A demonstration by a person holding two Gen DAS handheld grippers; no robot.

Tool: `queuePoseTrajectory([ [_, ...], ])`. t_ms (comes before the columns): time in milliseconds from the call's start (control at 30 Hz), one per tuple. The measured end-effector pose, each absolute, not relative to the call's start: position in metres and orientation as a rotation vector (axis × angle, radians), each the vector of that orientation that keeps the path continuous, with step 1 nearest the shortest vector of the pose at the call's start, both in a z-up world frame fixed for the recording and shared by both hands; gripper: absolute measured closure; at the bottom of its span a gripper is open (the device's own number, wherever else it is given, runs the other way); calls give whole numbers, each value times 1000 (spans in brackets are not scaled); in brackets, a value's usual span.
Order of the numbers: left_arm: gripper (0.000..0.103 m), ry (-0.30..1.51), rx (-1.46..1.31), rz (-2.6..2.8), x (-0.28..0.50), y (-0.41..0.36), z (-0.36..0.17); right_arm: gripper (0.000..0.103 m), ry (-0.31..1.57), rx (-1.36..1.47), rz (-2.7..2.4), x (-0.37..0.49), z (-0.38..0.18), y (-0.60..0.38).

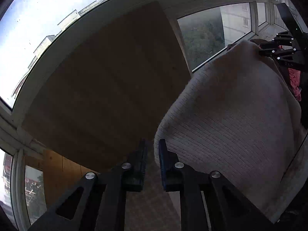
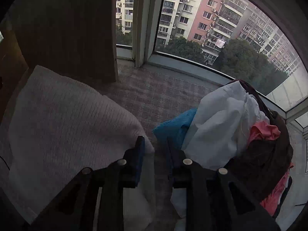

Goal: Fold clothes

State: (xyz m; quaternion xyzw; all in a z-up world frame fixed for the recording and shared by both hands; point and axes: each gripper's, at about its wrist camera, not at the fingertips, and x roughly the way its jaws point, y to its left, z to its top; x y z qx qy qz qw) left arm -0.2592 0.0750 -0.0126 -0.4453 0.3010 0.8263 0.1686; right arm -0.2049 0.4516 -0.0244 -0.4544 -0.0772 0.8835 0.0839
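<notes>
Tongs (image 1: 153, 161) at knit cloth's (image 1: 227, 107) corners

Daylight from the windows (image 1: 28, 28) ahead of your grippers backlights a dim, shadowed interior; fisheye curvature and dark vignetting mark the edges.

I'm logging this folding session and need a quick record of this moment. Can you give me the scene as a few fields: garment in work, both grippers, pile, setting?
garment: cream ribbed knit, lifted and stretched between both grippers
left gripper: jaws slightly apart, knit's corner at its right finger; grip unclear
right gripper: jaws slightly apart, knit's corner at its left finger; grip unclear
pile: white garment, blue cloth, coral cloth, dark brown cloth
setting: carpet, windows
</notes>
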Motion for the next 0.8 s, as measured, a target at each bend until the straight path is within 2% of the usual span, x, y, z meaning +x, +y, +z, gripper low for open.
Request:
queuePoseTrajectory([
  [33,94,876,-1346,2314,-270,75,-52,81,-184,-1429,2614,-204,-46,461],
  [100,94,806,-1444,2269,-268,63,-100,81,-91,-1572,2561,-201,-91,480],
  [200,89,697,-1552,2206,-237,39,-152,75,48,-1766,2473,-192,-151,507],
  [267,83,648,-1610,2166,-208,21,-179,68,140,-1809,2446,-156,-161,515],
  [400,79,444,-1733,2167,-164,-11,-207,68,413,-1873,2389,-93,-181,525],
  [467,71,376,-1752,2162,-150,-17,-212,65,551,-1887,2378,-76,-187,525],
  [533,63,356,-1752,2146,-142,-14,-219,63,573,-1889,2380,-69,-192,520],
  [600,62,389,-1746,2156,-140,-6,-225,63,532,-1895,2381,-68,-194,514],
  [633,63,406,-1731,2171,-140,-2,-225,62,516,-1900,2383,-68,-195,511],
  [700,77,382,-1718,2178,-141,1,-224,62,494,-1903,2387,-68,-197,508],
  [733,96,363,-1715,2178,-141,2,-223,61,478,-1906,2386,-68,-198,506],
  [800,96,356,-1708,2189,-142,1,-217,60,413,-1915,2386,-67,-198,501],
])
